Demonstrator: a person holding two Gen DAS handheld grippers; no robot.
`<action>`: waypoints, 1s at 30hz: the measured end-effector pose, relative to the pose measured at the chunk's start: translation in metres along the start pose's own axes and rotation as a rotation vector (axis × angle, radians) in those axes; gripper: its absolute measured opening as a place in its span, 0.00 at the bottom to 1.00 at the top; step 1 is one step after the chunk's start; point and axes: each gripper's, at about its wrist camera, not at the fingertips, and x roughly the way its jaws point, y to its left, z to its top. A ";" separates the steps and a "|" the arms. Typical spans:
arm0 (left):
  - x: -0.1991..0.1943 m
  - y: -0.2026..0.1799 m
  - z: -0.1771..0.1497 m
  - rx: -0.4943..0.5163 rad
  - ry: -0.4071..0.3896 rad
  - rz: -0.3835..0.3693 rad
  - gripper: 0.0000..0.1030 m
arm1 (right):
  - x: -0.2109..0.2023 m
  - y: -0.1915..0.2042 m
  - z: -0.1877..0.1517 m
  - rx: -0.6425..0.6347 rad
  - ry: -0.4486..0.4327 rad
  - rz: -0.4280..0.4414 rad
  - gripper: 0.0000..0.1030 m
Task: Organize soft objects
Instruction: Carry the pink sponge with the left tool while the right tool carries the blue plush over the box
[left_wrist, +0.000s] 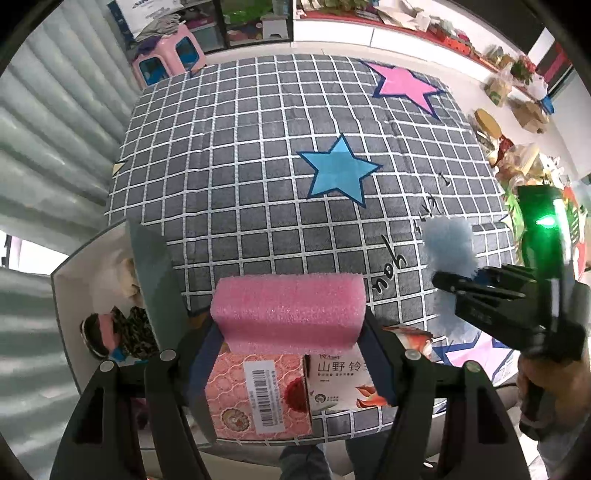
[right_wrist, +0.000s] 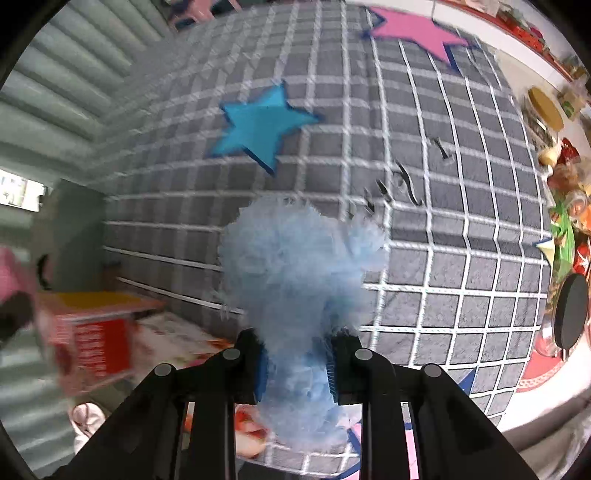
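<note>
My left gripper (left_wrist: 291, 350) is shut on a pink foam block (left_wrist: 290, 312) and holds it above the checked grey mat (left_wrist: 258, 155). My right gripper (right_wrist: 295, 365) is shut on a fluffy light-blue soft thing (right_wrist: 295, 273); it also shows in the left wrist view (left_wrist: 448, 245), held by the right gripper (left_wrist: 458, 280) at the right, above the mat. A white box (left_wrist: 70, 295) at the left holds a dark patterned soft thing with a pink band (left_wrist: 118, 334).
A pink patterned carton (left_wrist: 258, 395) and a white printed carton (left_wrist: 343, 384) lie under the foam block. A pink stool (left_wrist: 168, 55) stands at the mat's far left corner. Clutter (left_wrist: 517, 155) lines the floor along the right.
</note>
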 end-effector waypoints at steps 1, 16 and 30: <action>-0.003 0.004 -0.001 -0.009 -0.008 -0.002 0.71 | -0.009 0.006 -0.001 -0.009 -0.012 0.009 0.25; -0.040 0.099 -0.050 -0.210 -0.090 0.026 0.71 | -0.071 0.153 -0.030 -0.253 -0.106 0.144 0.25; -0.033 0.201 -0.133 -0.454 -0.070 0.127 0.71 | -0.057 0.283 -0.043 -0.494 -0.071 0.201 0.25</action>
